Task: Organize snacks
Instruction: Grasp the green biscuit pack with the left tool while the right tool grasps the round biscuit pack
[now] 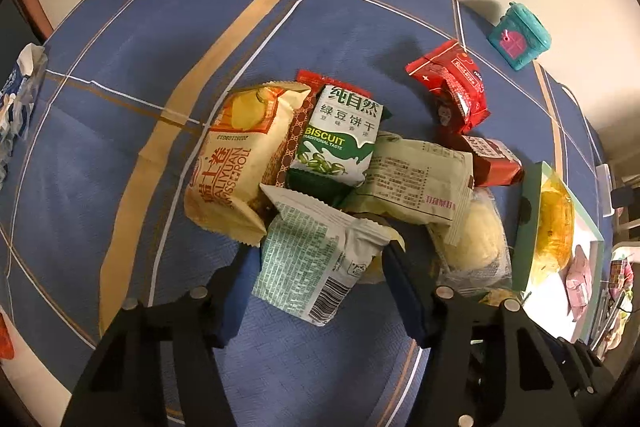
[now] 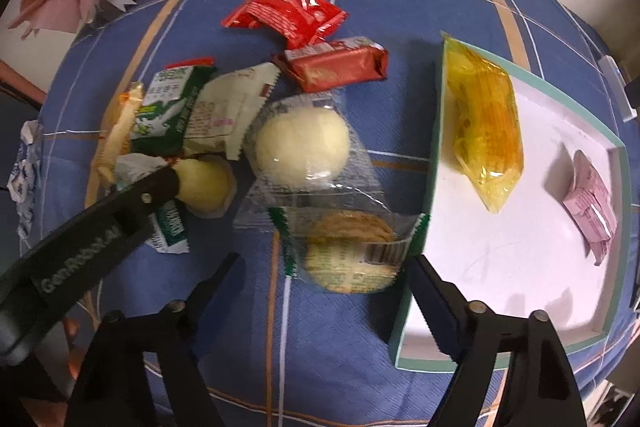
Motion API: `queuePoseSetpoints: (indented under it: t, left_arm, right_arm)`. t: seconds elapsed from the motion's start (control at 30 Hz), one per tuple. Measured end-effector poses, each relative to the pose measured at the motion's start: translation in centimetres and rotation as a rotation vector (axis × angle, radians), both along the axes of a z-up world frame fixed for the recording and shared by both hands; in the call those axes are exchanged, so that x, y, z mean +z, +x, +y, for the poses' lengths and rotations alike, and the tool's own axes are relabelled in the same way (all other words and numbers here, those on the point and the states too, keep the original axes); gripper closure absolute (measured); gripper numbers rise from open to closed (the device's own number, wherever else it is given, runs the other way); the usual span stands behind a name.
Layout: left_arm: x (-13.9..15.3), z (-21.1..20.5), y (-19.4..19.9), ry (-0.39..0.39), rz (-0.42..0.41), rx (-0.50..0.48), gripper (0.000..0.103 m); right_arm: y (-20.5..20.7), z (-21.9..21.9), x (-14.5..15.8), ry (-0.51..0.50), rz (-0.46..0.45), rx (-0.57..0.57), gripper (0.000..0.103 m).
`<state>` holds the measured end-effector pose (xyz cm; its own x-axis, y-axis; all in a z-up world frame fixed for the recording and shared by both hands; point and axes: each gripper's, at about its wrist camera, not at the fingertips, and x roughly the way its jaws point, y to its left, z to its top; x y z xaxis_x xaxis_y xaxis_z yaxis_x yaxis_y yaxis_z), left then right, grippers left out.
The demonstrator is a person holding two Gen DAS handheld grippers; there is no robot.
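I see two snacks already in the tray [image 2: 420,187] at 3 o'clock, most remain on the table [image 1: 120,167], my left hand-held gripper [image 1: 320,263] pinches the green-white packet [image 1: 308,259], and my right hand-held gripper [image 2: 324,267] straddles the cookie packet [image 2: 348,251], pads apart.

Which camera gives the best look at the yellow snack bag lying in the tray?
The right wrist view. There the yellow snack bag lies whole and unobstructed on the tray. The left wrist view catches it only at the far right edge, squeezed by the fisheye and partly cut by the tray wall.
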<state>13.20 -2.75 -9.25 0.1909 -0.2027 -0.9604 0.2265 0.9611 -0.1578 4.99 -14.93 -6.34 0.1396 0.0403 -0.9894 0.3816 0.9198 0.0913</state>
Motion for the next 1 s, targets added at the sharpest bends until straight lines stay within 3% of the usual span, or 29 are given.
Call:
queuePoseSetpoints:
  t: [0.47, 0.73, 1.0]
  left_arm:
    - [0.0, 1.4, 0.3, -0.029, 0.024, 0.024, 0.037]
    - [0.0, 1.9, 0.7, -0.030, 0.030, 0.062, 0.037]
    - [-0.1, 1.0, 0.6, -0.023, 0.029, 0.065, 0.037]
  right_arm:
    - [0.5, 1.6, -1.7, -0.016, 0.023, 0.052, 0.021]
    - [0.1, 1.8, -1.1, 0.127, -0.003, 0.066, 0.021]
    - [1.1, 2.5, -2.0, 0.071, 0.024, 0.085, 0.024]
